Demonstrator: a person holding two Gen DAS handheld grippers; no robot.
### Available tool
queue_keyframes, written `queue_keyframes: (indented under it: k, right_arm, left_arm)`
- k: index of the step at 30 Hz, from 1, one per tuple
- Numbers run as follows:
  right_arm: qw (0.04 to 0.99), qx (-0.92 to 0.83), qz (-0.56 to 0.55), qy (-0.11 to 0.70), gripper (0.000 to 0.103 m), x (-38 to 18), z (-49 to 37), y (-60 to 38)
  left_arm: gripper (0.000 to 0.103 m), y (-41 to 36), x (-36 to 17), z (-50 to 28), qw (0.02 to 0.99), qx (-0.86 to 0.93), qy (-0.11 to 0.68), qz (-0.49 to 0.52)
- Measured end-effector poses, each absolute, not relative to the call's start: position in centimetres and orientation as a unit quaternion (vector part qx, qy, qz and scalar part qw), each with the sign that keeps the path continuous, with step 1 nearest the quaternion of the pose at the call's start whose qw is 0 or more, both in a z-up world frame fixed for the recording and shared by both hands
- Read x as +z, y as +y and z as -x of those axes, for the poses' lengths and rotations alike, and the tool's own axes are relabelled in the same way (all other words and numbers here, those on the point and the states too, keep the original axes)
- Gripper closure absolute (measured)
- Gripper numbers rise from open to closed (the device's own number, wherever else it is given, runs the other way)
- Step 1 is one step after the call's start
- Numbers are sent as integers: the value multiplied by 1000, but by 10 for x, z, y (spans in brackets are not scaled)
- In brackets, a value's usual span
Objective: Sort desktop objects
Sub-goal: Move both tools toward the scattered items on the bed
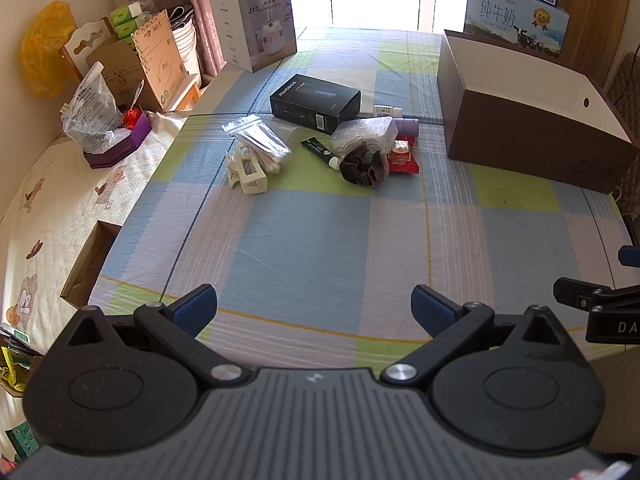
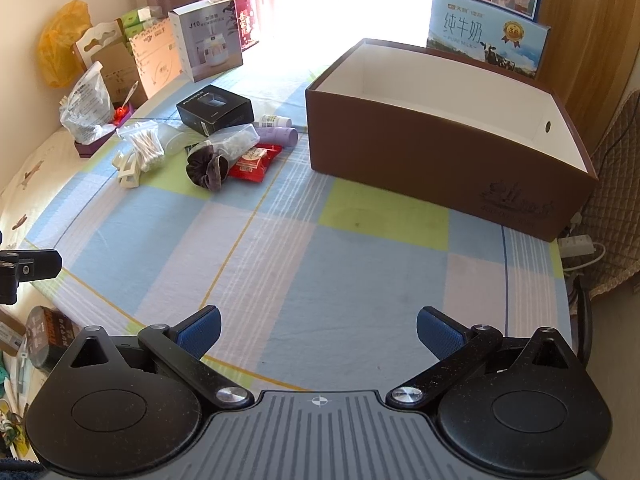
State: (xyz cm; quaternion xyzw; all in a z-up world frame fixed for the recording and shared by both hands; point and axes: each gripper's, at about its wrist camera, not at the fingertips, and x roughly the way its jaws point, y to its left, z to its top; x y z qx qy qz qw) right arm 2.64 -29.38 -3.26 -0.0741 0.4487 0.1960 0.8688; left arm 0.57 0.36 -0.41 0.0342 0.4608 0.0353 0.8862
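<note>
A heap of small items lies mid-table on the checked cloth: a black box (image 1: pixel 315 104) (image 2: pixel 216 109), a bag of cotton swabs (image 1: pixel 262 142) (image 2: pixel 143 143), a cream hair claw (image 1: pixel 246 170) (image 2: pixel 129 172), a dark scrunchie (image 1: pixel 364 166) (image 2: pixel 207 170), a red snack packet (image 1: pixel 403 156) (image 2: pixel 254 164), a green tube (image 1: pixel 320 149) and a purple bottle (image 2: pixel 280 135). An empty brown box (image 1: pixel 532 136) (image 2: pixel 448 160) stands to the right. My left gripper (image 1: pixel 315 306) and right gripper (image 2: pixel 319 330) are open, well short of the heap, holding nothing.
A white humidifier carton (image 1: pixel 256 24) (image 2: pixel 208 42) stands at the far left of the table. Milk cartons (image 1: pixel 516 20) (image 2: pixel 486 36) rise behind the brown box. Cartons, bags and a purple tray (image 1: pixel 120 144) crowd the side surface left. A power strip (image 2: pixel 576 246) lies right.
</note>
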Motion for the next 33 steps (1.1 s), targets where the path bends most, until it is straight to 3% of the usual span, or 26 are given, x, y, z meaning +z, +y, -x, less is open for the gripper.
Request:
queue_keyframes:
  k: [33]
  right_arm:
    - [862,206,80,456,2,-37,-31,-293]
  left_arm:
    - [1,1,-8,-11,880,48,471,-33]
